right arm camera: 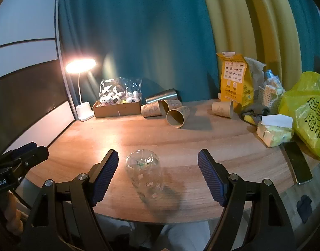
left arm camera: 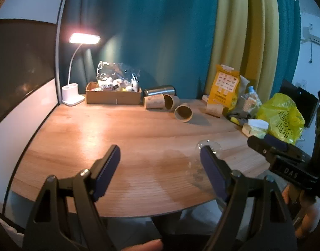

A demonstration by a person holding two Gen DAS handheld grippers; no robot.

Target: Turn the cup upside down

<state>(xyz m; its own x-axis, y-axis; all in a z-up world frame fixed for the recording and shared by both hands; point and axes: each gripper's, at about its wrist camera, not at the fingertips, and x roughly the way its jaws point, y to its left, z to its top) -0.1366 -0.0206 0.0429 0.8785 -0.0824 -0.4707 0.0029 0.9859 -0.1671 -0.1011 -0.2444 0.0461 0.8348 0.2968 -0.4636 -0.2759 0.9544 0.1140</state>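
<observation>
A clear glass cup [right arm camera: 143, 170] stands upside down on the wooden table [right arm camera: 201, 142], between and just beyond the fingers of my right gripper [right arm camera: 158, 168], which is open and empty. In the left wrist view the cup [left arm camera: 209, 146] shows partly behind the right finger of my left gripper [left arm camera: 160, 161], which is open and empty over the table's front part. The right gripper's fingers [left arm camera: 264, 144] show at the right there. The left gripper [right arm camera: 24, 156] shows at the left of the right wrist view.
Several paper cups [right arm camera: 175, 116] lie on their sides at the back, with a steel tumbler [right arm camera: 162, 97], a cardboard box [right arm camera: 117, 107] and a lit desk lamp [right arm camera: 80, 67]. A yellow package [right arm camera: 236, 79], tissue pack [right arm camera: 273, 131], yellow bag [right arm camera: 308, 113] and phone [right arm camera: 297, 163] crowd the right.
</observation>
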